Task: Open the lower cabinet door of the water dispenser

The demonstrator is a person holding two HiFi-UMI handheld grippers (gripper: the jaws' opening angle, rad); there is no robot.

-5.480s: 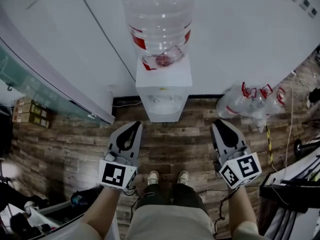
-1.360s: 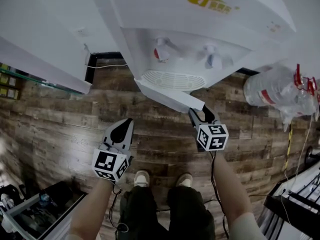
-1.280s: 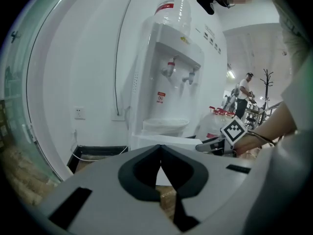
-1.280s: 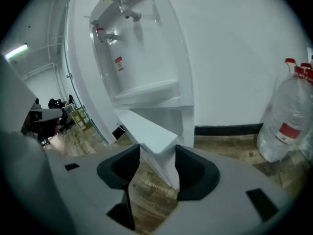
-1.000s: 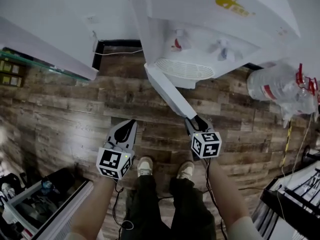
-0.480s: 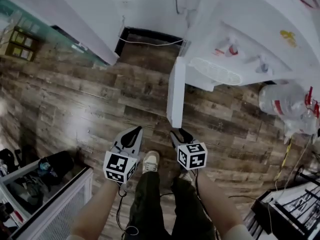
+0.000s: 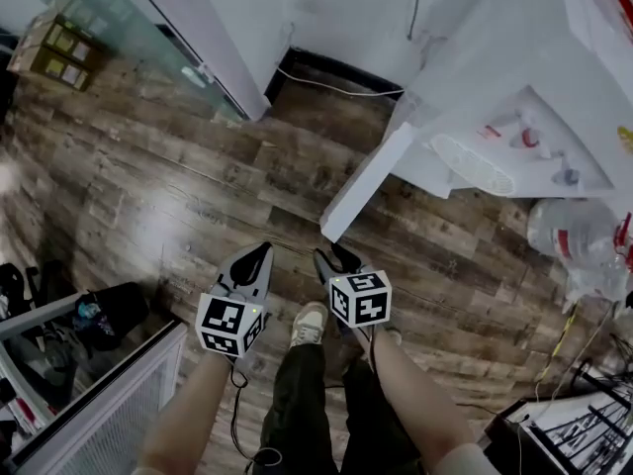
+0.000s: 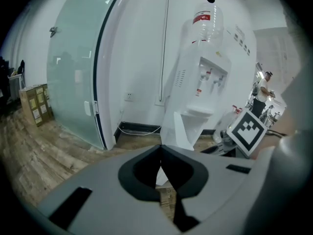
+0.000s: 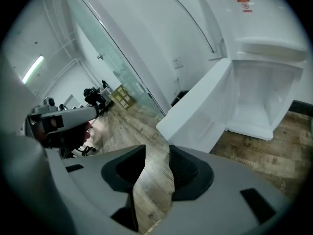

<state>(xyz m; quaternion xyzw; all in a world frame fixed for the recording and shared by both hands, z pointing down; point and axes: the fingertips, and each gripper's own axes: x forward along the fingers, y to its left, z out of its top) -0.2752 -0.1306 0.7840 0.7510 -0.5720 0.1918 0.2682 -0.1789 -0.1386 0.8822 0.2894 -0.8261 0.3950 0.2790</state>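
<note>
Cabinet door [image 9: 195, 112] just beyond right fingers [image 9: 190, 174]

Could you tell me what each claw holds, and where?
Nothing. The right claw, jaws just closing, is empty, clear of the cabinet door; the left claw is shut and empty.

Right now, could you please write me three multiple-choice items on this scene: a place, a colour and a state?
1. Where do the spare bottles lie? A on the floor beside the dispenser; B on a shelf; C on a table.
2. What colour is the cabinet door? A black; B white; C red.
3. How is that door? A shut; B removed; C swung open.
Answers: A, they rest on the floor by the dispenser. B, its panel is white. C, it juts out from the dispenser.
</note>
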